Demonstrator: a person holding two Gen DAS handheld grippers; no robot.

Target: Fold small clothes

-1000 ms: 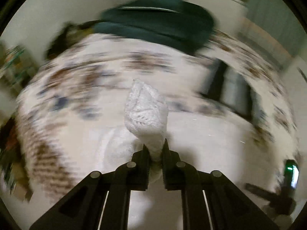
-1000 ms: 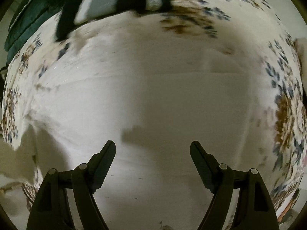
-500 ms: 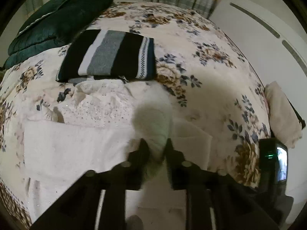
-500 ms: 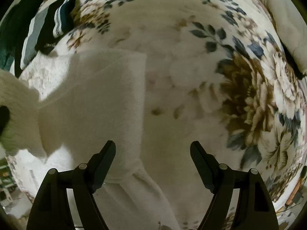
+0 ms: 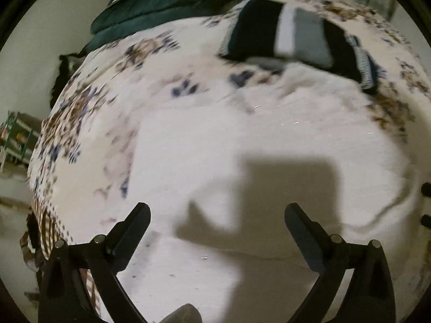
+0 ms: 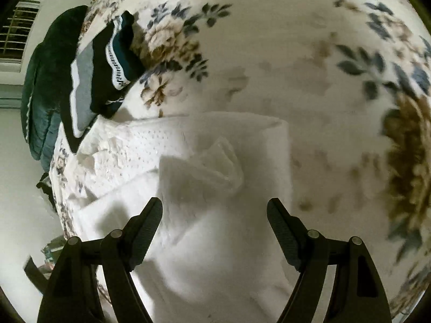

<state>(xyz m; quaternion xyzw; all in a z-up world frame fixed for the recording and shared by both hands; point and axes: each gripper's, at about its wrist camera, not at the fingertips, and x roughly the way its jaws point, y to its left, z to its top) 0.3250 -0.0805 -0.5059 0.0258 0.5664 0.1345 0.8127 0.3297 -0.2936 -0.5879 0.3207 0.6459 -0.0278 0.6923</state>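
A white garment (image 5: 242, 140) lies spread on the floral bedspread (image 5: 107, 113). My left gripper (image 5: 216, 215) is open and empty just above it, casting a shadow on the cloth. In the right wrist view the white garment (image 6: 210, 228) is partly folded, with a sleeve cuff (image 6: 223, 161) laid over its middle. My right gripper (image 6: 214, 211) is open and empty, hovering over the garment below the cuff.
A folded black, grey and white striped garment (image 5: 293, 32) lies at the far side of the bed, also in the right wrist view (image 6: 102, 67). A dark green pillow (image 5: 167, 2) lies behind it. The bed edge drops off at the left (image 5: 35, 183).
My left gripper has let go of the white sleeve and opened wide. The sleeve now lies on the garment. The right gripper has moved over the garment.
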